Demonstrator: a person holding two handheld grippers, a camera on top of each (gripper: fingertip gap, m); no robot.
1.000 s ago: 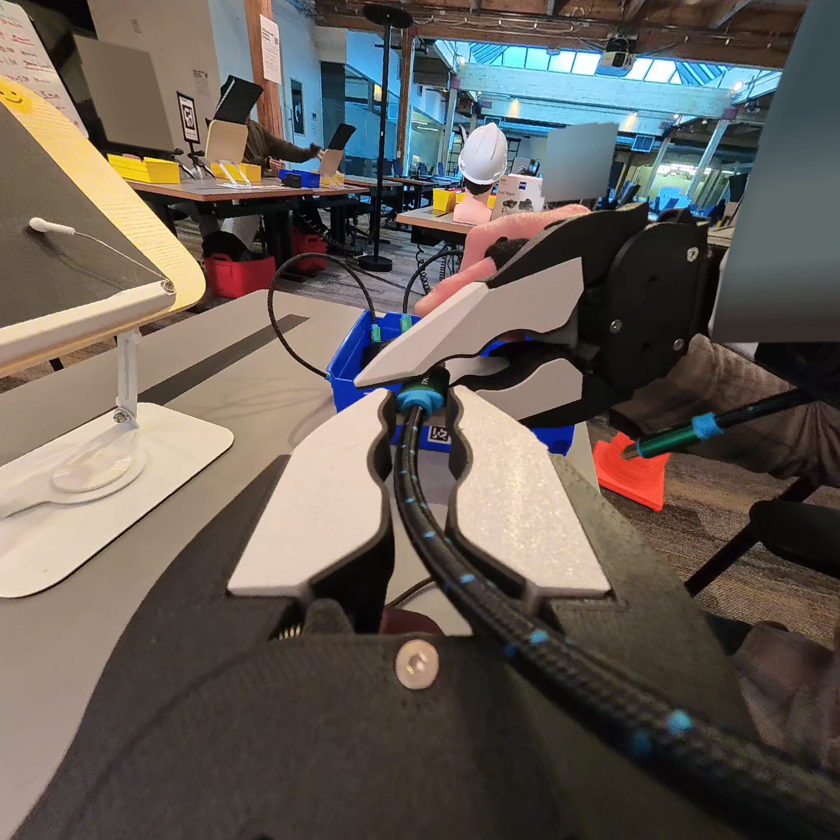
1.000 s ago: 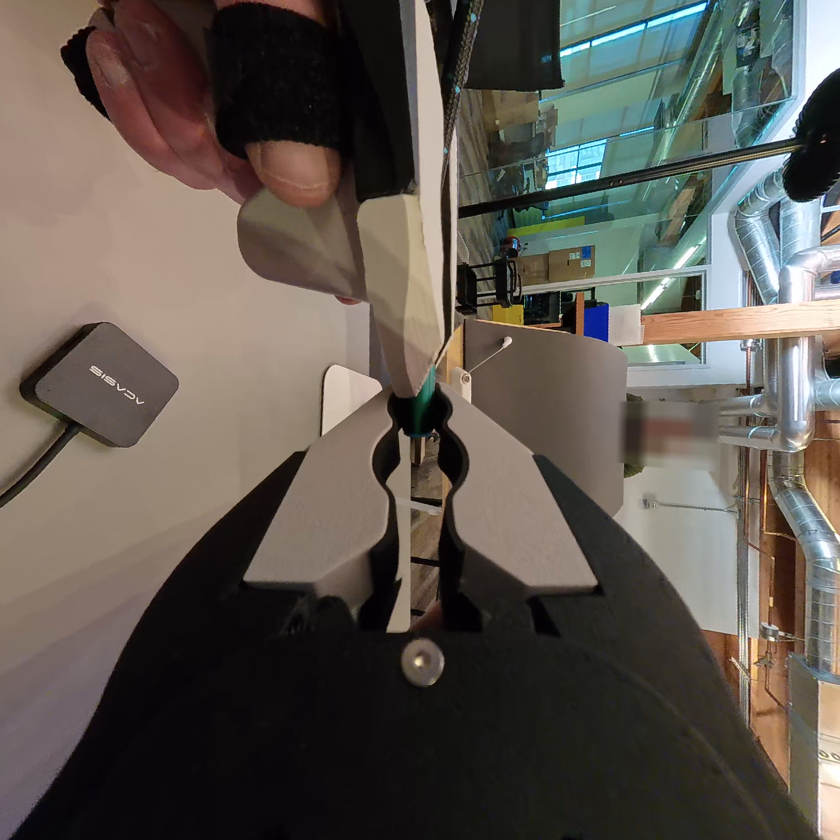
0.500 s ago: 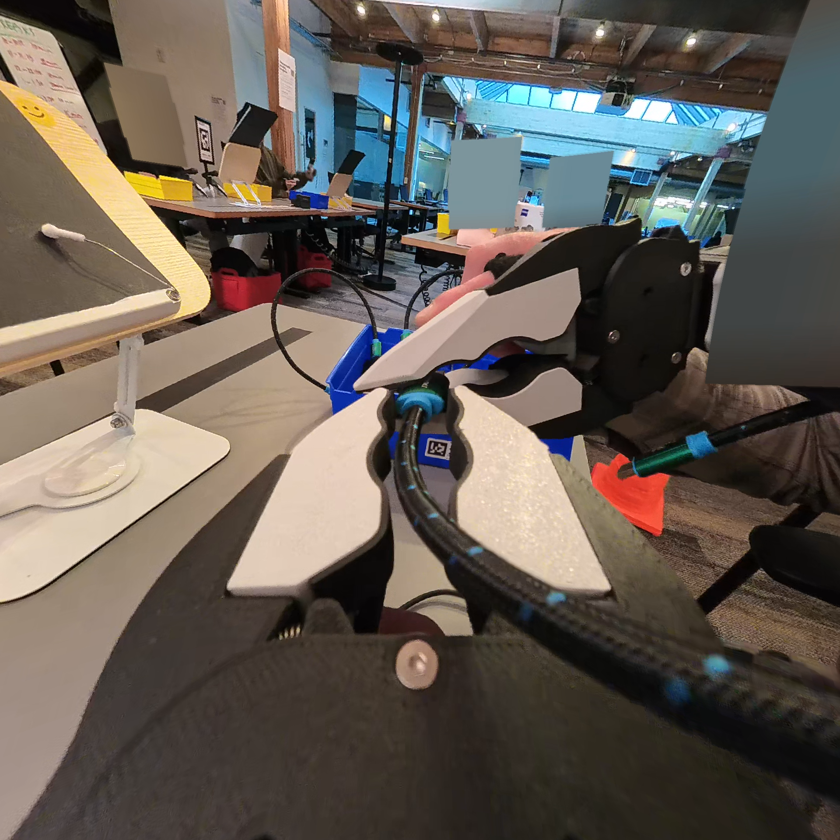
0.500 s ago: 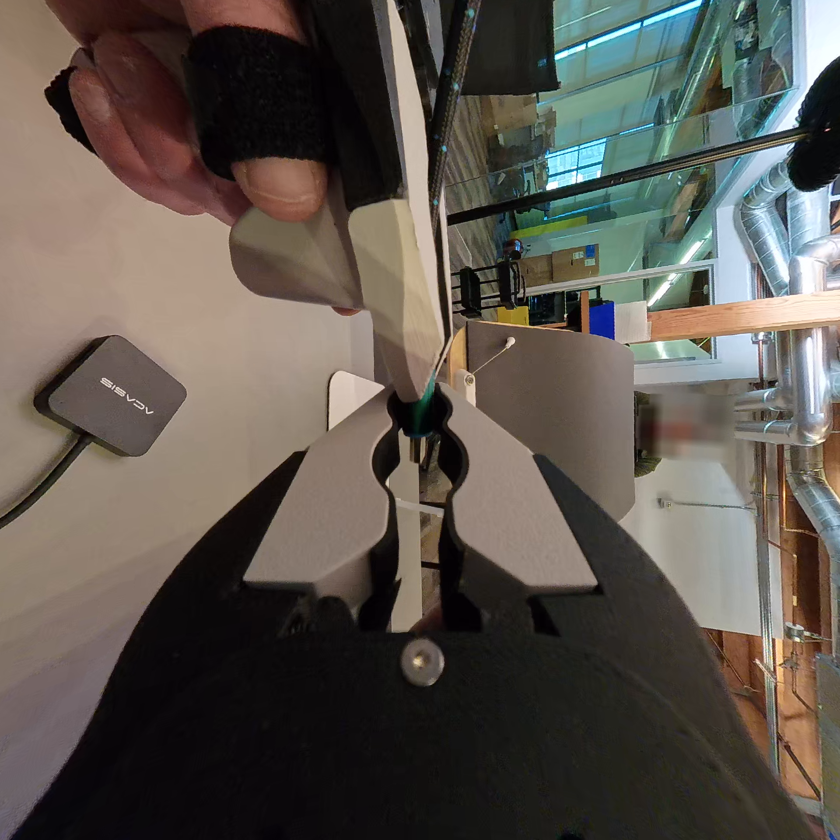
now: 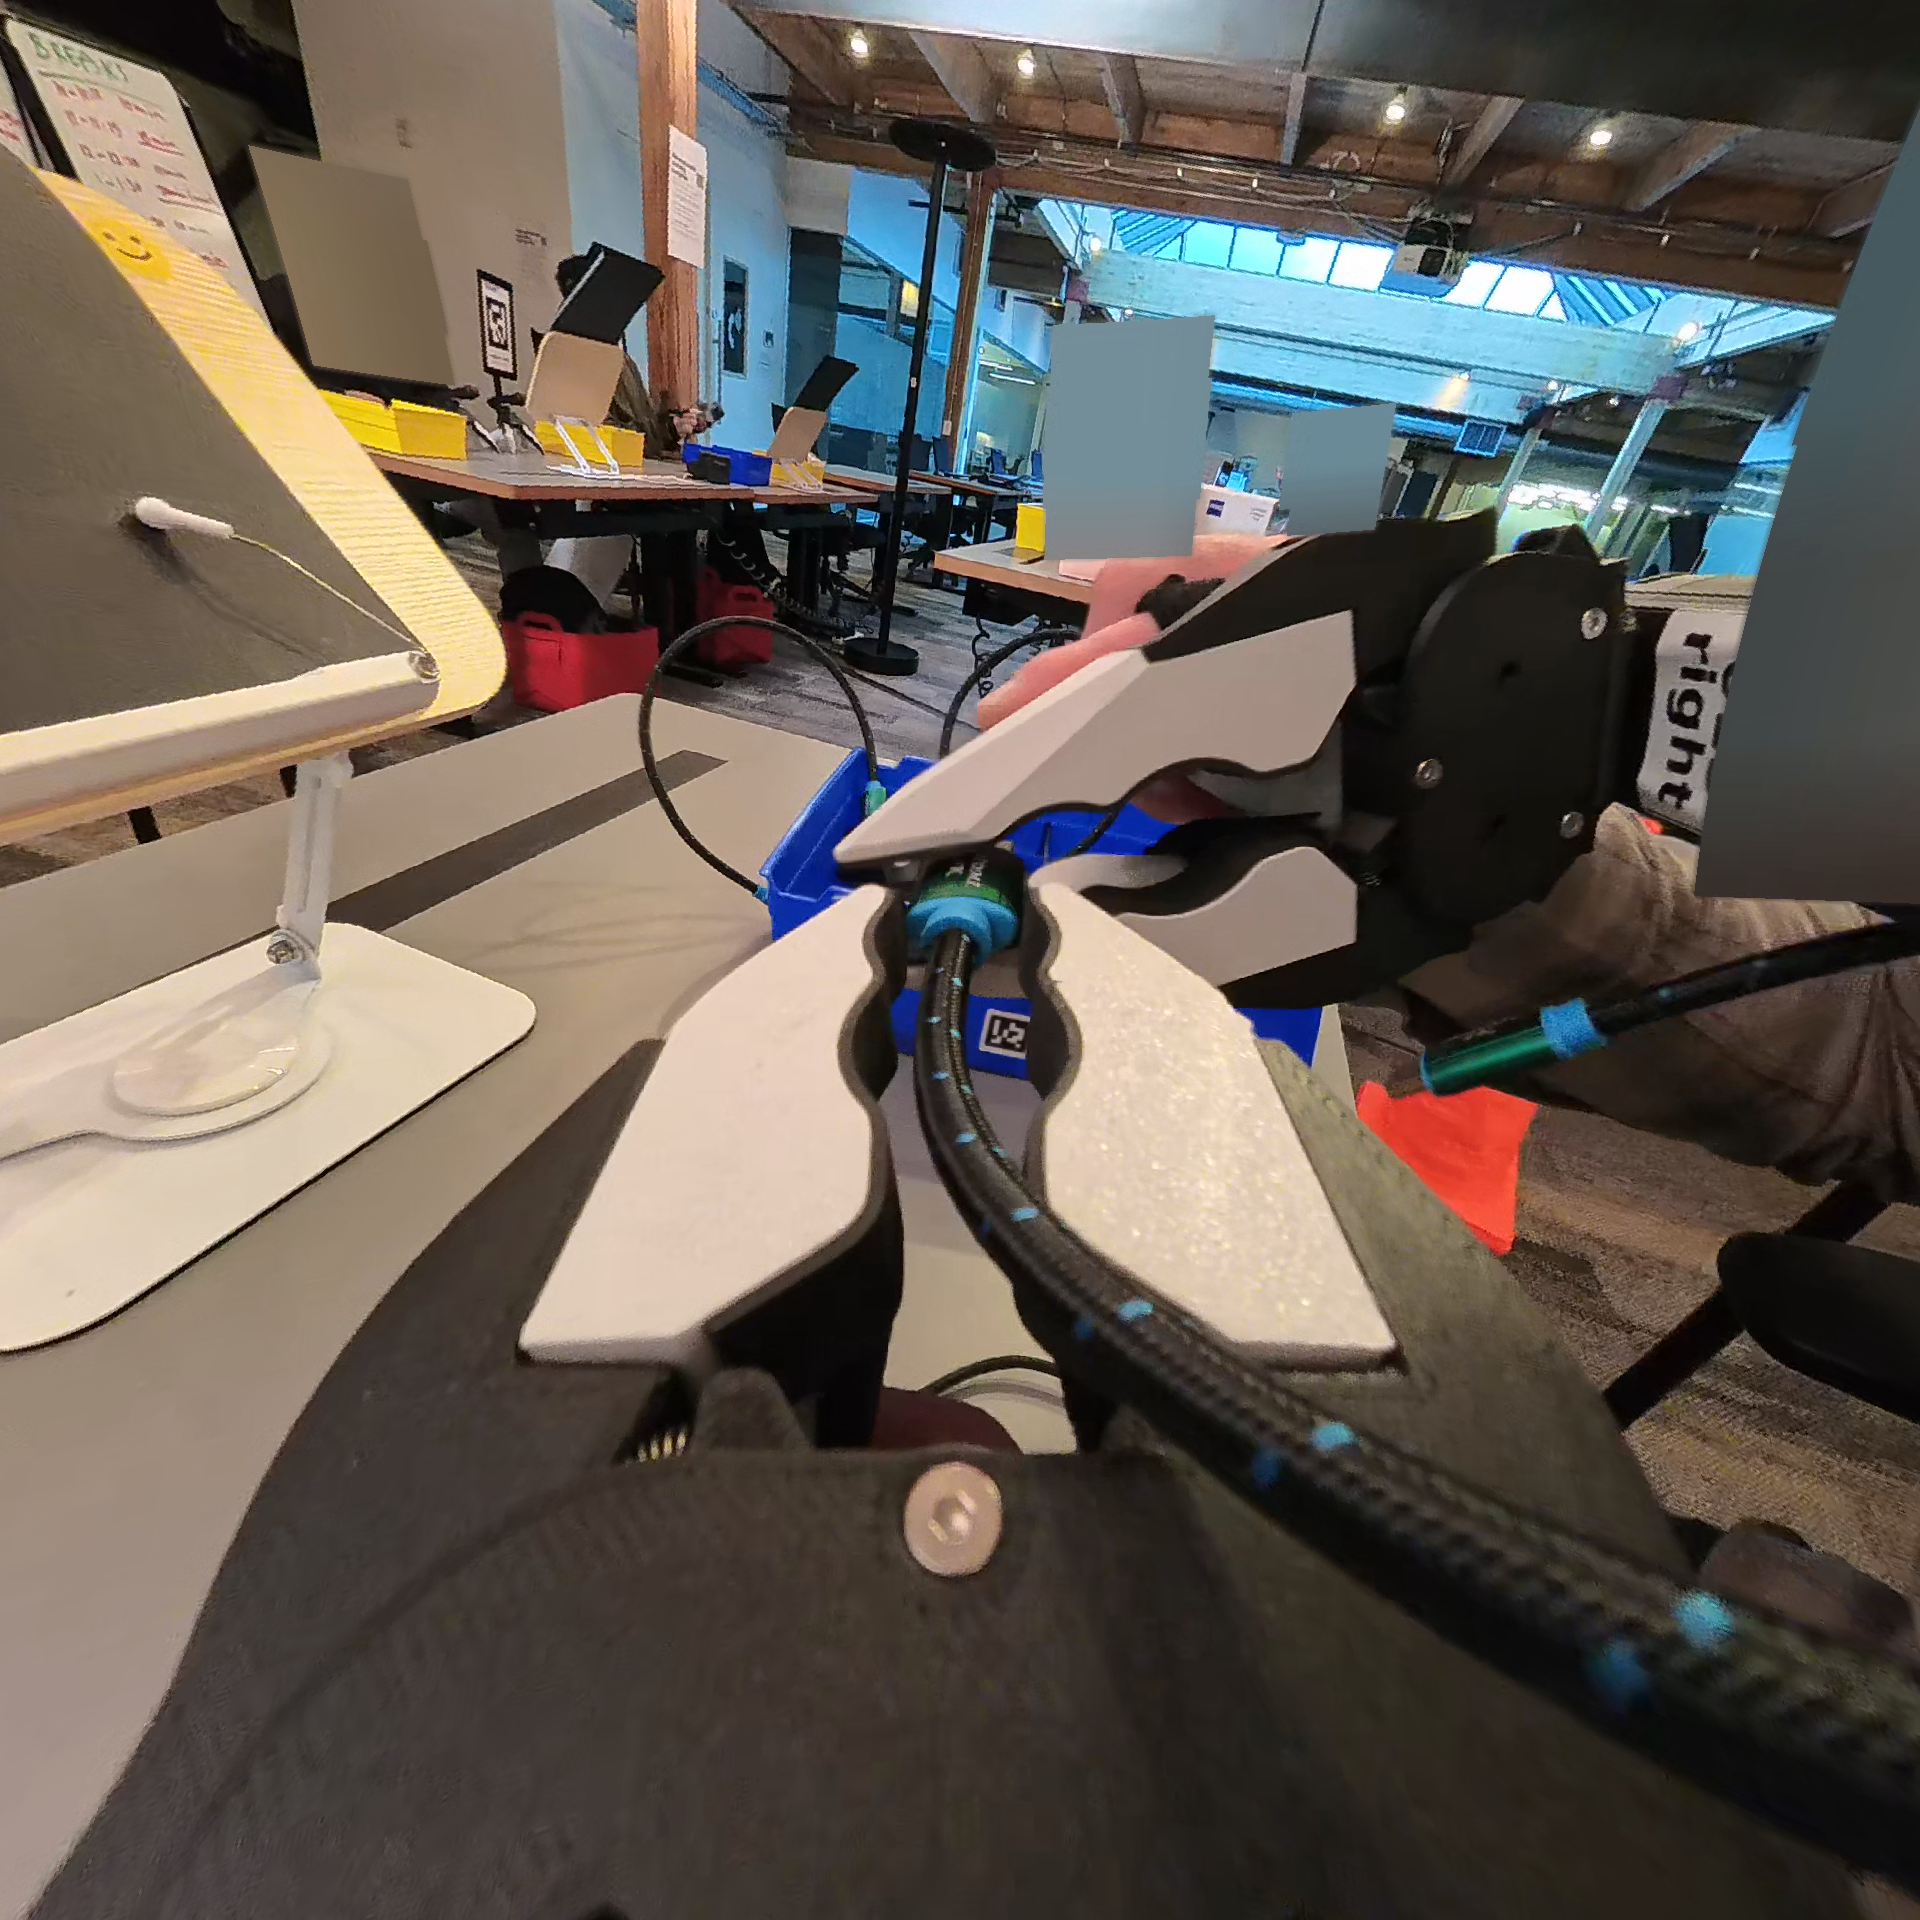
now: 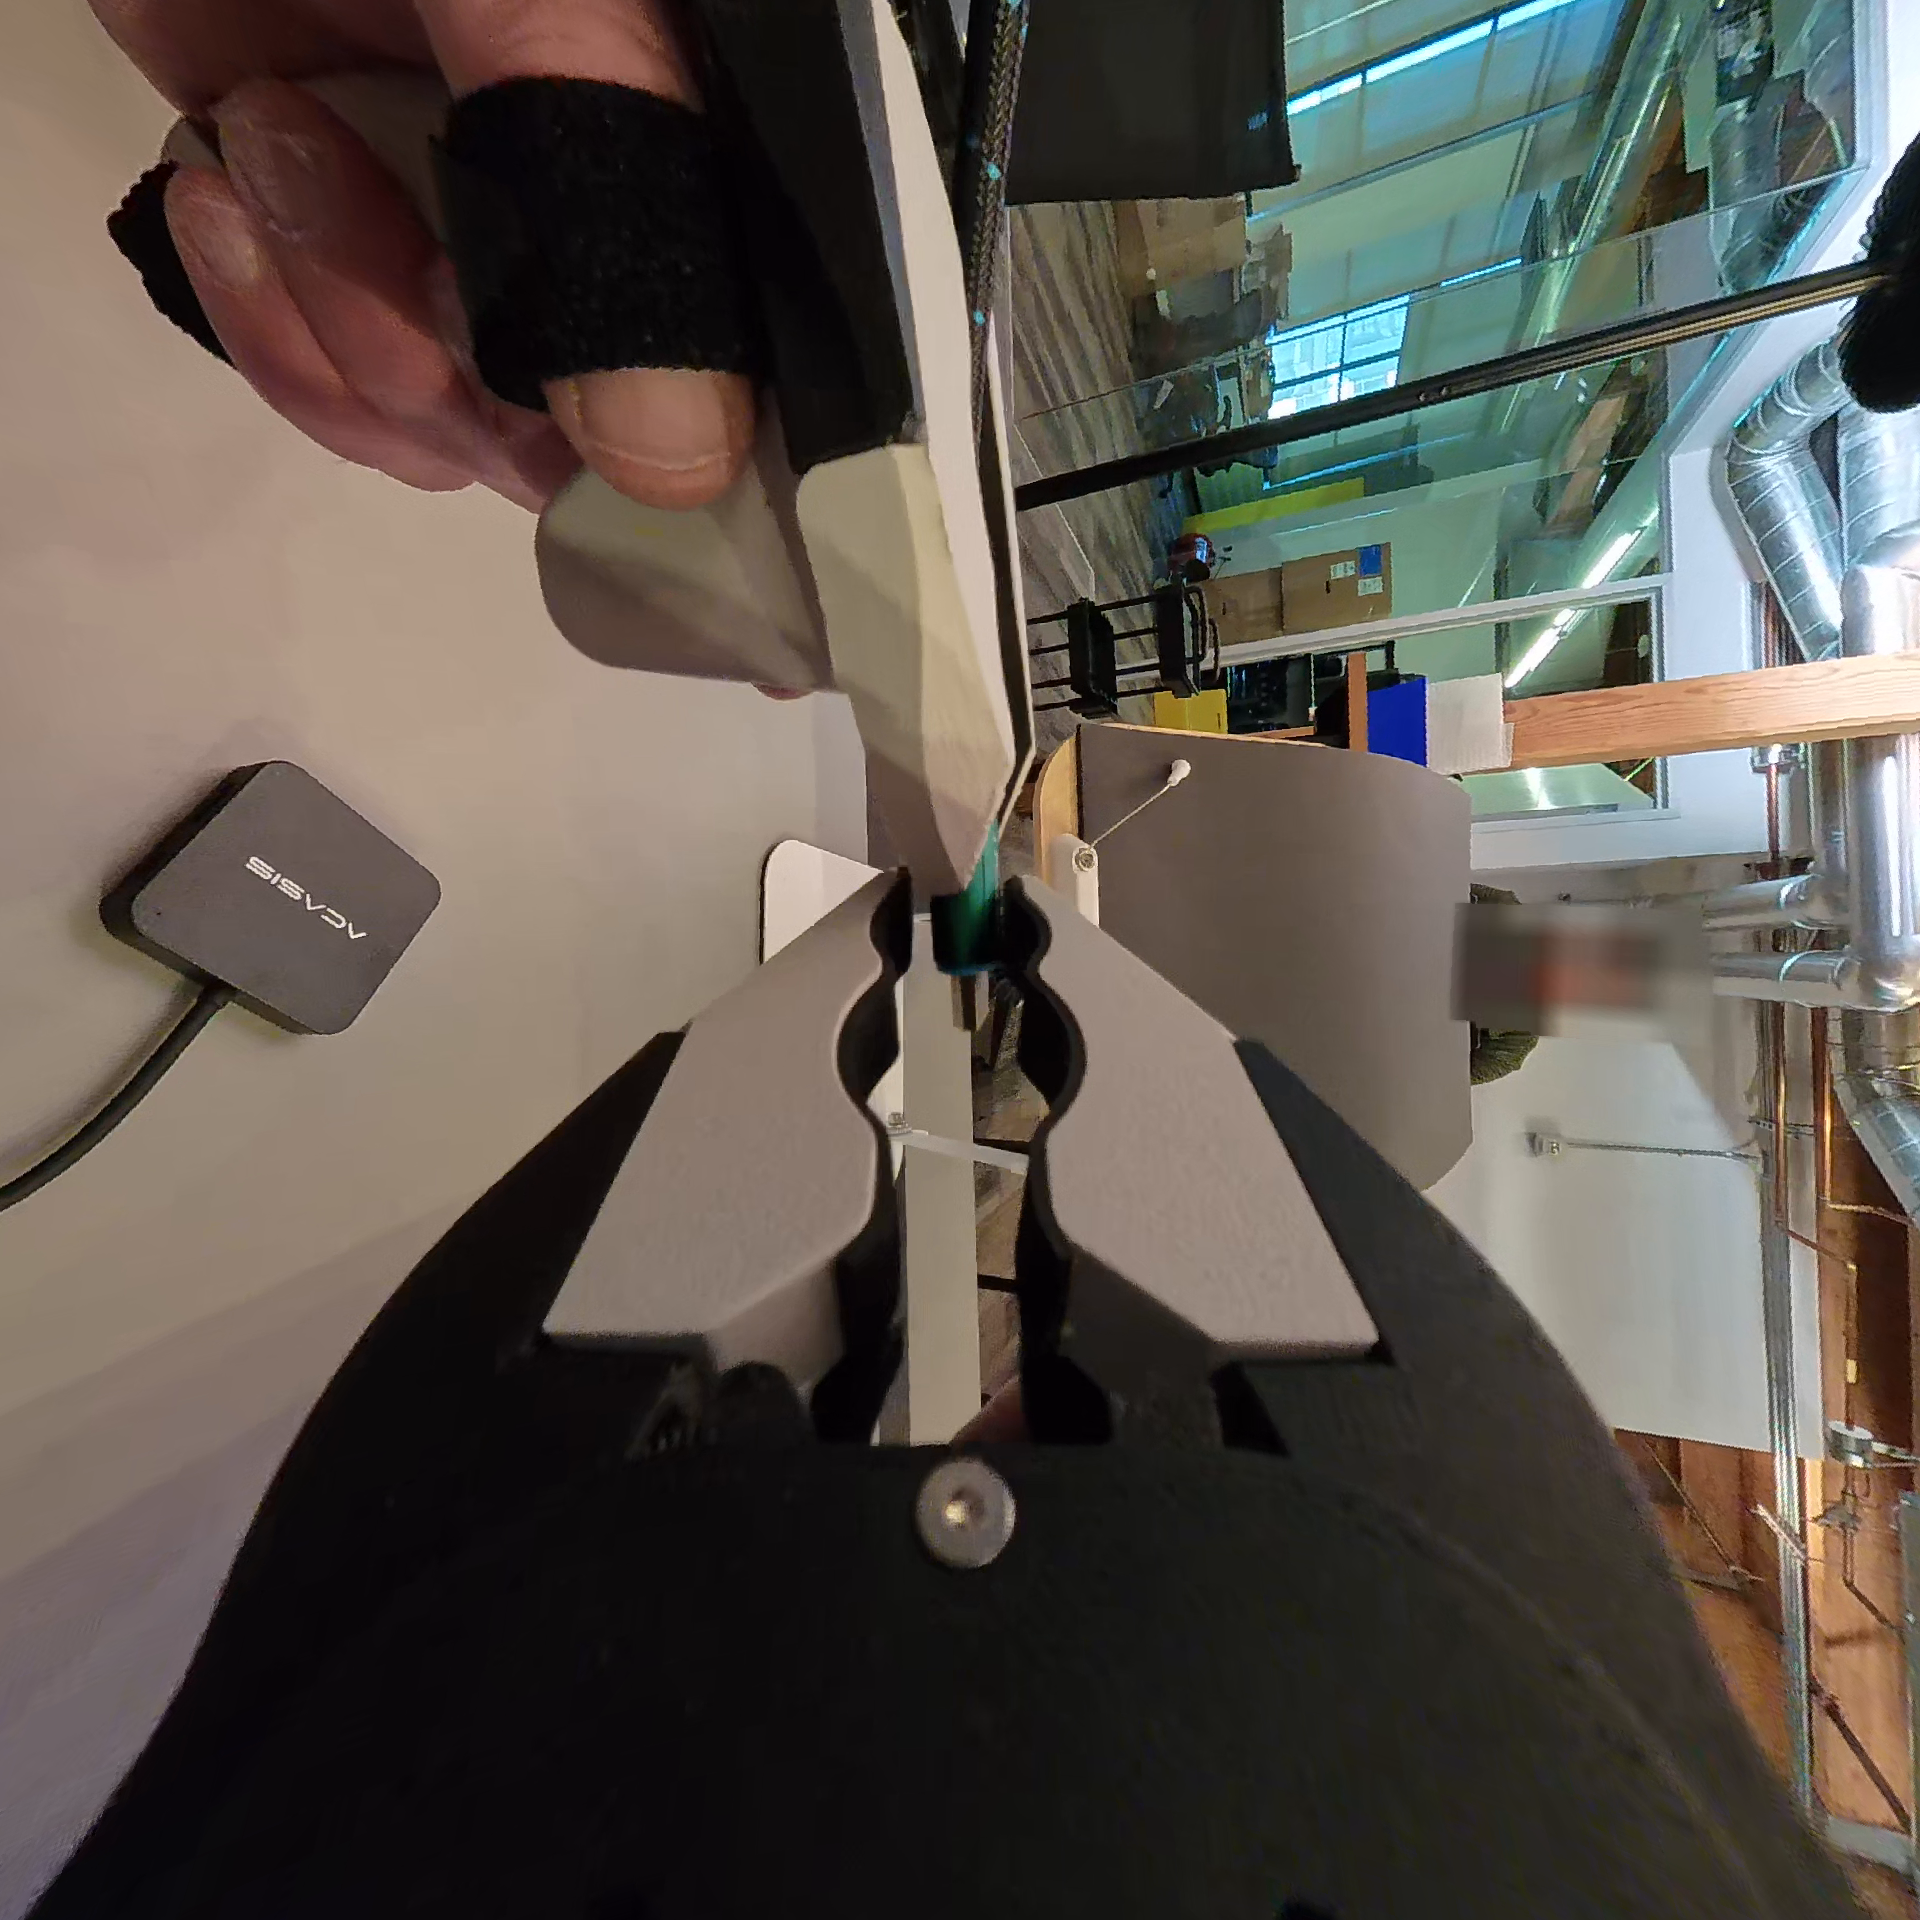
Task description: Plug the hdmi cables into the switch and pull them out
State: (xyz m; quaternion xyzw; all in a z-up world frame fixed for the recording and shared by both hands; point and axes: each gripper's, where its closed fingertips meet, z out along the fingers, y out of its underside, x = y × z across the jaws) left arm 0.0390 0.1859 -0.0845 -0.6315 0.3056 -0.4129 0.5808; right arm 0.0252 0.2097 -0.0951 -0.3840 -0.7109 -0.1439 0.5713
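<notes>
Open workshop, grey desk. Black braided HDMI cable with green metal plug clenched in left gripper jaws at its blue collar; right gripper jaws pinch the plug end. Flat grey switch lies well apart. Risk: opposed grips could twist the plug.

1. My right gripper has its fingertips closed on the green plug of a cable; the view is rolled sideways.
2. My other gripper comes in from above, its tip touching the same plug, a hand with a black finger strap on it.
3. A braided black cable runs up along that gripper.
4. A dark square switch with its cord lies flat on the pale table, well apart to the left.
</notes>
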